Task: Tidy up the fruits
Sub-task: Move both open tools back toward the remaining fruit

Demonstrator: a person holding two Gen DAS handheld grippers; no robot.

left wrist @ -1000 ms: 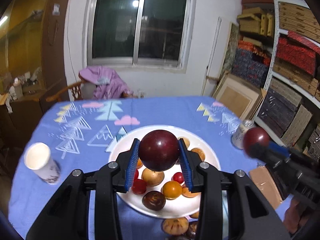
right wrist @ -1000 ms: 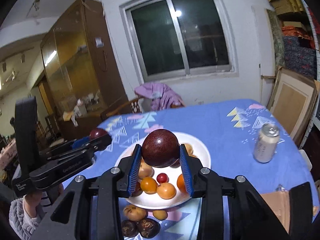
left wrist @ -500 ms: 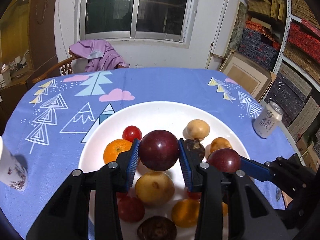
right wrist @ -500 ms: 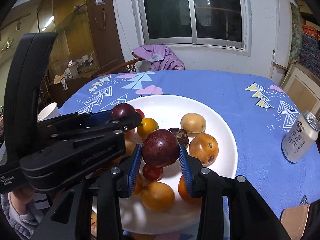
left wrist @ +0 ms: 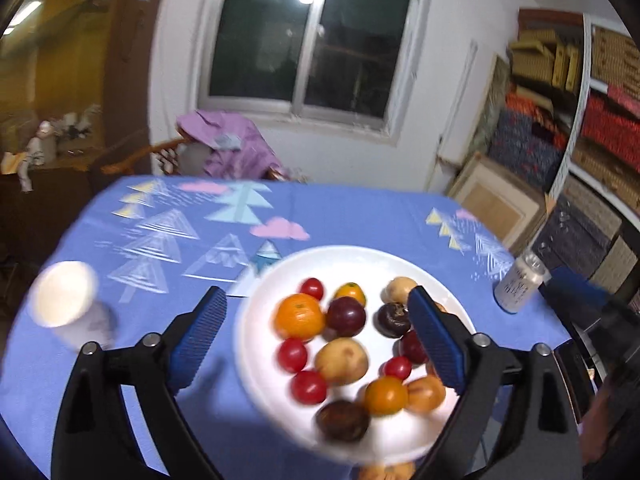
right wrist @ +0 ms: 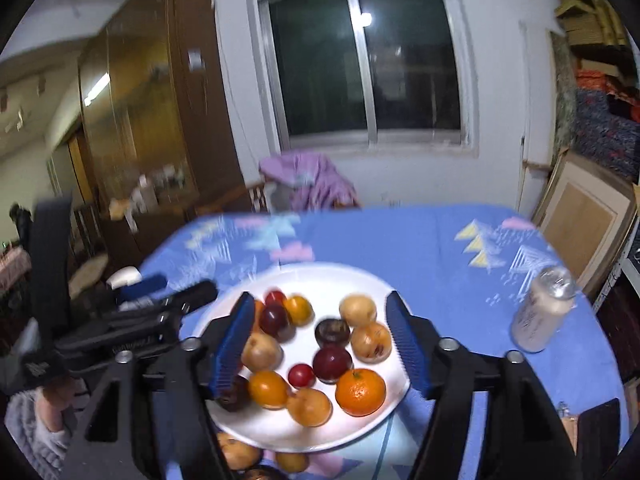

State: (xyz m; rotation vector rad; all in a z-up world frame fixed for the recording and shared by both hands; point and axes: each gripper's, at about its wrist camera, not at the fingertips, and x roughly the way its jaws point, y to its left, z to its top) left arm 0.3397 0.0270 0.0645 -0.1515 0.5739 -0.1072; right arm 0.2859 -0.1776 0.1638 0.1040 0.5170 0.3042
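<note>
A white plate (left wrist: 352, 258) (right wrist: 344, 274) on the blue tablecloth holds several fruits: oranges, small red tomatoes, tan round fruits and dark purple plums. One plum (left wrist: 346, 316) lies beside a big orange (left wrist: 299, 317); another plum (right wrist: 332, 364) lies near an orange (right wrist: 360, 392). My left gripper (left wrist: 316, 340) is open and empty above the plate's near side. My right gripper (right wrist: 322, 344) is open and empty above the plate. The left gripper also shows in the right wrist view (right wrist: 168, 300).
A white paper cup (left wrist: 66, 300) stands on the left of the table. A drink can (left wrist: 518, 286) (right wrist: 544, 308) stands on the right. A few loose fruits (right wrist: 240, 454) lie off the plate at its near edge. Shelves with boxes stand right, a chair behind.
Both grippers have opened and let go of their plums, which now lie on the plate. Both grippers have drawn back and up from the plate.
</note>
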